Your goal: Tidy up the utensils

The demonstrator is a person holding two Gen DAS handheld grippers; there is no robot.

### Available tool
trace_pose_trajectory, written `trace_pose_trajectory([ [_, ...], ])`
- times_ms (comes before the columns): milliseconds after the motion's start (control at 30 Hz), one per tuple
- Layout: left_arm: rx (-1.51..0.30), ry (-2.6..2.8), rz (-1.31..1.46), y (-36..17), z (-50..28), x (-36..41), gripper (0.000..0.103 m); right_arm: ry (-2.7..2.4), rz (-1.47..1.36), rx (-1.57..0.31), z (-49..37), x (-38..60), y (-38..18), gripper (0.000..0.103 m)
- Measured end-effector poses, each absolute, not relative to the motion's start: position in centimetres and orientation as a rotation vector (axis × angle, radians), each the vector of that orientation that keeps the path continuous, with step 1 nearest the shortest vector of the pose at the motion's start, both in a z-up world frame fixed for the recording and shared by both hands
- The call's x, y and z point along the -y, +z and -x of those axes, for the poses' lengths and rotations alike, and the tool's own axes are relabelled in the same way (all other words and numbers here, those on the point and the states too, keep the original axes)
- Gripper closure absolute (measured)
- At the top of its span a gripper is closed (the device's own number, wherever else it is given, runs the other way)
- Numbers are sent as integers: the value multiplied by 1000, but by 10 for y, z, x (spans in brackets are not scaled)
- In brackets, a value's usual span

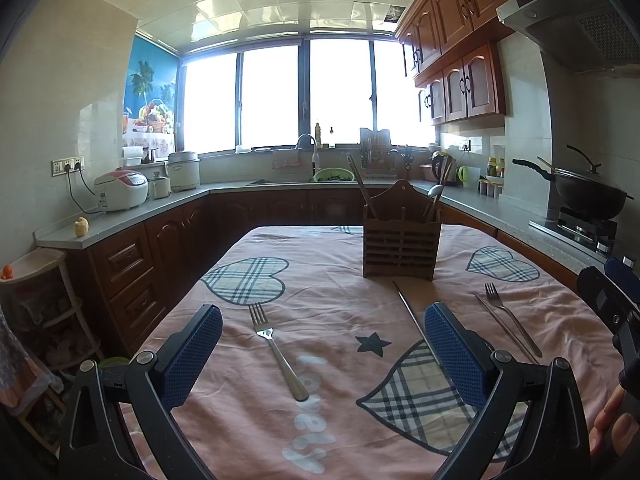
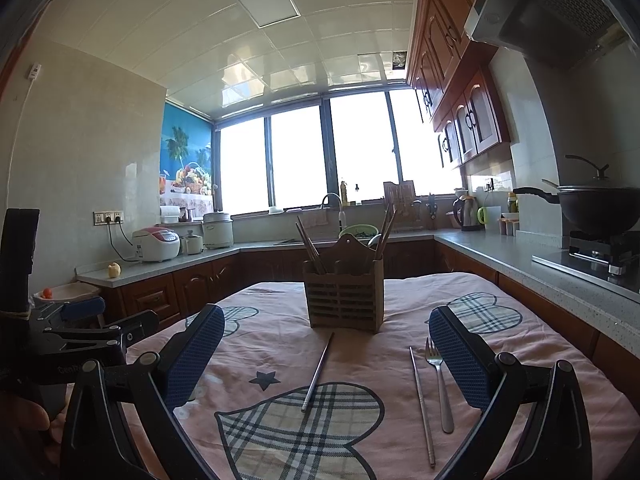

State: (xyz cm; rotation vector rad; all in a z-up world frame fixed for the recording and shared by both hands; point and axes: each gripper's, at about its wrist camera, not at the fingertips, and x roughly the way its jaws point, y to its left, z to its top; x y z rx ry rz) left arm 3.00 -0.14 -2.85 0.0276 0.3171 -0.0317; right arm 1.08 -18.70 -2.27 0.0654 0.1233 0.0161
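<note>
Steel utensils lie loose on the pink quilted tablecloth [image 1: 328, 264]: in the left wrist view a fork [image 1: 278, 350] sits at centre frame between the spread fingers of the left gripper [image 1: 324, 354], a single chopstick [image 1: 412, 318] runs down toward the right pad, and a second fork [image 1: 512, 320] with another chopstick [image 1: 504, 326] beside it lies at the right. The wooden holder [image 1: 402, 250] stands upright above them in the frame, already carrying chopsticks and a spoon. In the right wrist view the right gripper [image 2: 326, 362] is likewise released and grasps nothing; the lone chopstick [image 2: 318, 372] sits centre, the paired chopstick [image 2: 422, 404] and fork [image 2: 440, 386] at the lower right, the holder [image 2: 344, 300] above.

The likely trouble, I judge, is the soft cloth: thin flat metal on fabric gives the pads little to bite, so a closing pinch may bunch the cloth or roll a chopstick away. The fork and chopstick at the right lie nearly touching, so a grab may catch both. The holder looks light; a tilted insertion could tip it
</note>
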Motion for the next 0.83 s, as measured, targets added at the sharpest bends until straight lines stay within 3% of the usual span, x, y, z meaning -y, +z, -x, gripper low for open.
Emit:
trace_pose_trajectory([
  [833, -312, -68, -9, -14, -43, 12, 1, -19, -101, -183, -33, 206, -21, 0],
])
